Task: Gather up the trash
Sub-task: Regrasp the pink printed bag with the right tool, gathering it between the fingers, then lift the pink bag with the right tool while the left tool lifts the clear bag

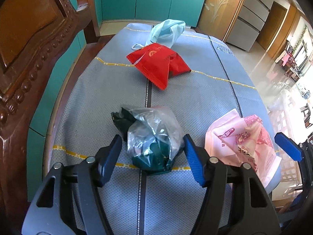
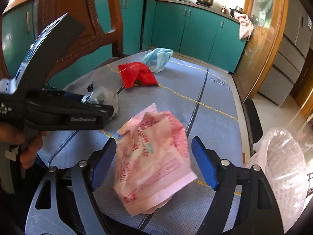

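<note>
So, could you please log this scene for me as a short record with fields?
surface: blue cloth
trash: clear bag wad, pink wrapper, red wrapper, face mask
left gripper: open, straddling the clear bag wad, pads not pressing
right gripper: open, straddling the pink wrapper, pads not pressing
red wrapper and face mask: far end, touching
collection bag: thin plastic bag, right of cloth

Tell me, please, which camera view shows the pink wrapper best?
The right wrist view: the pink wrapper lies whole and central between the open right tongs. The left wrist view shows the pink wrapper only near its right edge, partly behind a blue finger.
</note>
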Available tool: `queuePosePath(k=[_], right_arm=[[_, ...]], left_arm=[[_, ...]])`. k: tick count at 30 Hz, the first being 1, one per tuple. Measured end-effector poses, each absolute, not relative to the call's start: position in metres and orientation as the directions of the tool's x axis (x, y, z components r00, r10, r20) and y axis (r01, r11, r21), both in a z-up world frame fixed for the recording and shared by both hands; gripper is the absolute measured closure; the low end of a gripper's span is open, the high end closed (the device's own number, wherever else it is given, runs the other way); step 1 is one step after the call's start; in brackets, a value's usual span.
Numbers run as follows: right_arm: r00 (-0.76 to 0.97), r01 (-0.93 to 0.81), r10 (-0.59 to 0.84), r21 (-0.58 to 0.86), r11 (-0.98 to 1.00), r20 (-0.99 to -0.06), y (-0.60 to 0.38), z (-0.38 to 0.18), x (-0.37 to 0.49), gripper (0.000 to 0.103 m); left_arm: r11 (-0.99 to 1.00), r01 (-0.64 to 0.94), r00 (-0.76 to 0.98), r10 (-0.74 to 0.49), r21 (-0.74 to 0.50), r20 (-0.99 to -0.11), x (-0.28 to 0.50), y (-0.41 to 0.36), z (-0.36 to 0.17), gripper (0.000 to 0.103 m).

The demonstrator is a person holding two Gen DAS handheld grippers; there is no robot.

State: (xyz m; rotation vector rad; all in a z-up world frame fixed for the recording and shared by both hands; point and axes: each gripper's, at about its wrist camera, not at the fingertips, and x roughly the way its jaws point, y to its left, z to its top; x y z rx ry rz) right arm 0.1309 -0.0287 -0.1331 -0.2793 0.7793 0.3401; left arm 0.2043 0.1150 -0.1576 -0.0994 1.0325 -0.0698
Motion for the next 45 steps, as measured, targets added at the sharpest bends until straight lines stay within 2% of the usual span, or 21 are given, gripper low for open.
queuePosePath(k=[8, 11, 16, 18, 20, 25, 27, 29, 45], right_arm=[[0.644, -0.399, 0.171, -0.137, 0.907, -0.746, -0.025, -0.146, 0.134, 0.025], [0.635, -0.391, 0.181, -0.11, 0.914, -0.751, -0.031, -0.147, 0.137, 0.029], [0.602, -0.379, 0.184, -0.075, 0.922, -0.777, -0.034, -0.158, 0.144, 0.029], [0.598, -0.384, 0.194, -0.065, 0.921, -0.778, -0.034, -0.158, 0.144, 0.038], [0.594, -0.384, 0.196, -0.061, 0.921, -0.78, -0.033, -0.158, 0.143, 0.057], [0.591, -0.383, 0.206, -0.046, 0.923, -0.78, -0.032, -0.155, 0.14, 0.068], [0.592, -0.374, 0.204, -0.041, 0.927, -0.78, -0.034, -0.154, 0.14, 0.069], [0.597, -0.358, 0.201, -0.035, 0.933, -0.776, -0.038, -0.153, 0.139, 0.069], [0.603, -0.285, 0.206, 0.033, 0.958, -0.771, -0.064, -0.149, 0.142, 0.07]], left_arm=[[0.994, 0.015, 0.512, -0.101, -0.108, -0.853, 0.204, 0.115, -0.158, 0.037], [0.994, 0.018, 0.511, -0.1, -0.105, -0.854, 0.206, 0.113, -0.159, 0.037], [0.996, 0.02, 0.512, -0.088, -0.091, -0.854, 0.207, 0.111, -0.158, 0.035], [0.996, 0.022, 0.513, -0.087, -0.088, -0.854, 0.207, 0.111, -0.158, 0.035], [0.996, 0.025, 0.512, -0.09, -0.09, -0.854, 0.207, 0.111, -0.158, 0.036], [0.995, 0.025, 0.522, -0.093, -0.094, -0.848, 0.206, 0.111, -0.157, 0.047], [0.994, 0.028, 0.525, -0.1, -0.101, -0.845, 0.205, 0.111, -0.156, 0.055], [0.995, 0.03, 0.529, -0.1, -0.099, -0.843, 0.203, 0.111, -0.155, 0.058], [0.995, 0.074, 0.581, -0.098, -0.067, -0.808, 0.196, 0.1, -0.143, 0.06]])
